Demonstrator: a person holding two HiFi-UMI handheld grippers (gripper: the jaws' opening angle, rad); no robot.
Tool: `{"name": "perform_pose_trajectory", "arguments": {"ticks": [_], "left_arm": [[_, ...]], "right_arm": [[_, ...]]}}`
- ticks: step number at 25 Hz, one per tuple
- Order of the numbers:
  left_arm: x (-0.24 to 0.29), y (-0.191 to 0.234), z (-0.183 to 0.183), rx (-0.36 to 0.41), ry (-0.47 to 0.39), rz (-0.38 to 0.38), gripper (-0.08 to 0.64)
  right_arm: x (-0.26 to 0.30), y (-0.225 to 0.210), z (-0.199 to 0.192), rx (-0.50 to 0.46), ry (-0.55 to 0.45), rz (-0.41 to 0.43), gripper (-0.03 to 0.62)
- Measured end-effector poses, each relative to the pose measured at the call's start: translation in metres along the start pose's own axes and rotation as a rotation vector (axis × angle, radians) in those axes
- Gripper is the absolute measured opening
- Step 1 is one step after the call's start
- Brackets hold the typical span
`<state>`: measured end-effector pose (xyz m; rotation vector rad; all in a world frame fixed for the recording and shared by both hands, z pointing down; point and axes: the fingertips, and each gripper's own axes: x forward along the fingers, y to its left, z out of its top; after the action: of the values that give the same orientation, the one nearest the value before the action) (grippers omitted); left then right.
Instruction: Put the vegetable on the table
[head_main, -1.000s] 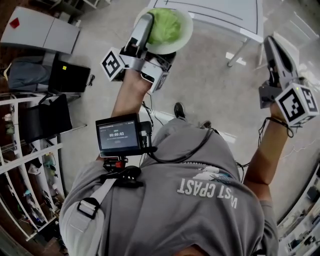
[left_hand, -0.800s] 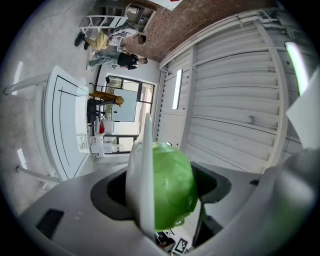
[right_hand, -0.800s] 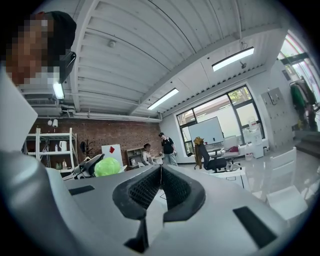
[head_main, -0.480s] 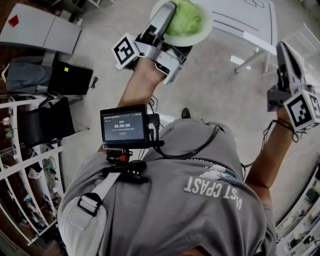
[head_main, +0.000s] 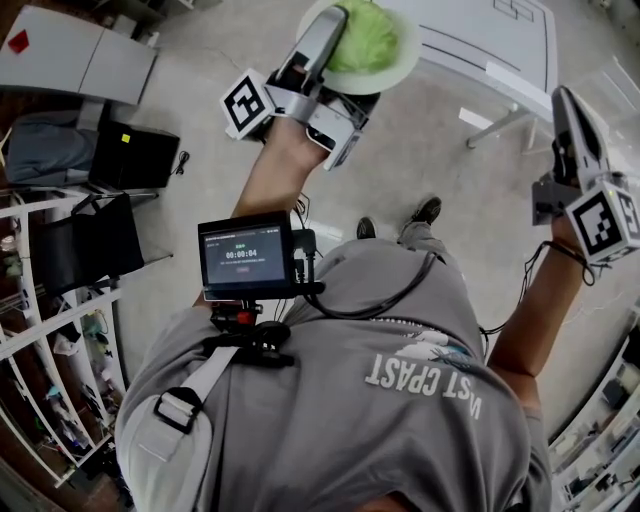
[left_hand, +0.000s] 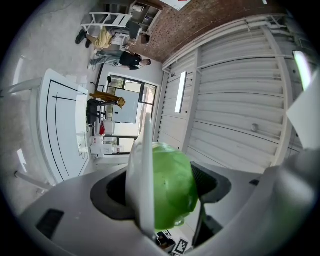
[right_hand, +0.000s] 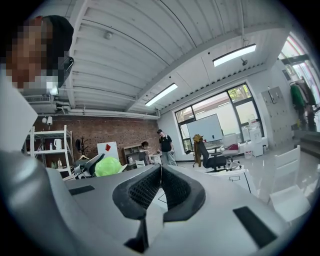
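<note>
A green cabbage (head_main: 366, 36) lies on a white plate (head_main: 392, 70), held high over the floor at the near corner of the white table (head_main: 490, 40). My left gripper (head_main: 338, 22) is shut on the two together. In the left gripper view the plate (left_hand: 141, 185) stands edge-on against one pad and the cabbage (left_hand: 172, 187) presses the other, with my left gripper (left_hand: 161, 186) around them. My right gripper (head_main: 572, 112) hangs at the right, shut and empty, beside the table leg. In the right gripper view its pads (right_hand: 161, 186) meet, and the cabbage (right_hand: 108, 166) shows far left.
A grey cabinet (head_main: 80, 60), black bags (head_main: 135, 155) and a black chair (head_main: 85, 240) line the left side, with a white rack (head_main: 50, 340) below them. The person's feet (head_main: 425, 211) stand on the concrete floor. Other people (left_hand: 120, 57) stand far across the room.
The left gripper has carried the plate and cabbage up and to the right, nearer the table. The person has stepped forward, and the right gripper has shifted slightly.
</note>
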<state>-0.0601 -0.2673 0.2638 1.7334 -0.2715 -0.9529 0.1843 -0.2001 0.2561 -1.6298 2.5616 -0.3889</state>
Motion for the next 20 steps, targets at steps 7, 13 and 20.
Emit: {"name": "perform_pose_trajectory", "arguments": {"ticks": [7,13,20], "left_arm": [[0.004,0.000,0.000,0.007,0.007,-0.005,0.342],[-0.001,0.006,0.005,0.015,-0.009,0.002,0.342],[0.005,0.004,0.005,0.031,0.002,-0.005,0.342]], "right_arm": [[0.002,0.002,0.006,-0.005,-0.014,0.011,0.006],[0.008,0.003,-0.002,0.003,-0.015,0.031,0.006],[0.009,0.005,0.002,-0.009,-0.034,0.044,0.006]]}}
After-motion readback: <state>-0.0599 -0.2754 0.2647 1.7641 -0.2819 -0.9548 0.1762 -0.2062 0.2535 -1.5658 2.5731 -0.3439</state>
